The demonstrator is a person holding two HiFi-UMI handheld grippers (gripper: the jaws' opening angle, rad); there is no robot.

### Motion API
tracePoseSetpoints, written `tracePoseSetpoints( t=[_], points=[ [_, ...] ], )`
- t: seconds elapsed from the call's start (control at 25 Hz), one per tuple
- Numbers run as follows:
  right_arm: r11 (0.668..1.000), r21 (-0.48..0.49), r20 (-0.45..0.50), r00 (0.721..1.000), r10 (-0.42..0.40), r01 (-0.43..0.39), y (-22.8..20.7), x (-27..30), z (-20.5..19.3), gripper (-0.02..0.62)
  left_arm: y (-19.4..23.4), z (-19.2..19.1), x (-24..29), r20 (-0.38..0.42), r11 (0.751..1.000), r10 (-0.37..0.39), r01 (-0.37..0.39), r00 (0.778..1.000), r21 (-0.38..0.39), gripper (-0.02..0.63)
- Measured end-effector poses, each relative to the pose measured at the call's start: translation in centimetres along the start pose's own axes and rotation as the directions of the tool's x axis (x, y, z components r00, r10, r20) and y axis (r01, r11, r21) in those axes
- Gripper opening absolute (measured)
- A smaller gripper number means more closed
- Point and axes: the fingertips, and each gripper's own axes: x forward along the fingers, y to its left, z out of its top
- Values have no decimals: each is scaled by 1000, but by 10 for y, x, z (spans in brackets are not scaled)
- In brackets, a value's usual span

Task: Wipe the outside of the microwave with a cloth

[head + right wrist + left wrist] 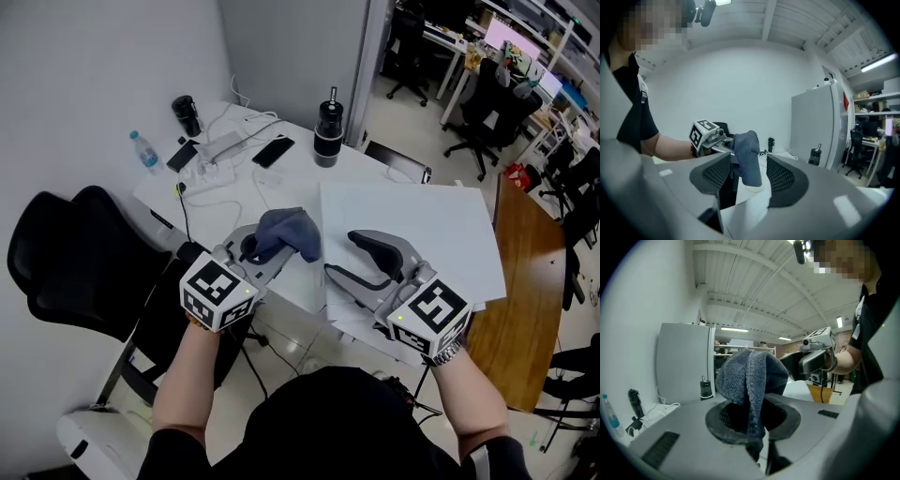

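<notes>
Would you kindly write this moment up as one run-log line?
left gripper: shut on cloth | cloth: bunched, draped over jaws | right gripper: open, empty | microwave: not in view

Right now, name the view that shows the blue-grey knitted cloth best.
The left gripper view: the blue-grey knitted cloth fills the centre close up, weave visible, pinched in the left tool. The head view shows it from above as a small bunch; the right gripper view shows it hanging beyond the open right tool.
</notes>
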Motion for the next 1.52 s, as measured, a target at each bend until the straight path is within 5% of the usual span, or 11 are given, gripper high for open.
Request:
tracePoseSetpoints(
  t=[0.24,0.48,0.76,0.92,1.2,1.52],
  points=[
    [986,47,19,987,158,-159,22,8,5,298,-41,18,-14,45,983,-185,185,982,14,67],
    [945,46,16,946,324,-324,50,10,5,299,-70,24,-26,55,951,-311,310,949,13,69],
    [915,47,40,916,399,-401,62,0,8,205,-91,31,-25,39,926,-378,378,925,29,71],
    [931,59,92,931,354,-360,50,-7,15,124,-91,37,-23,44,936,-351,348,935,58,80],
    [982,87,85,983,160,-167,8,-14,13,110,-69,41,-18,56,976,-202,195,978,99,103],
    [984,174,-136,991,-6,30,-24,2,-32,107,-51,35,-25,74,997,-34,28,997,75,89]
  ],
)
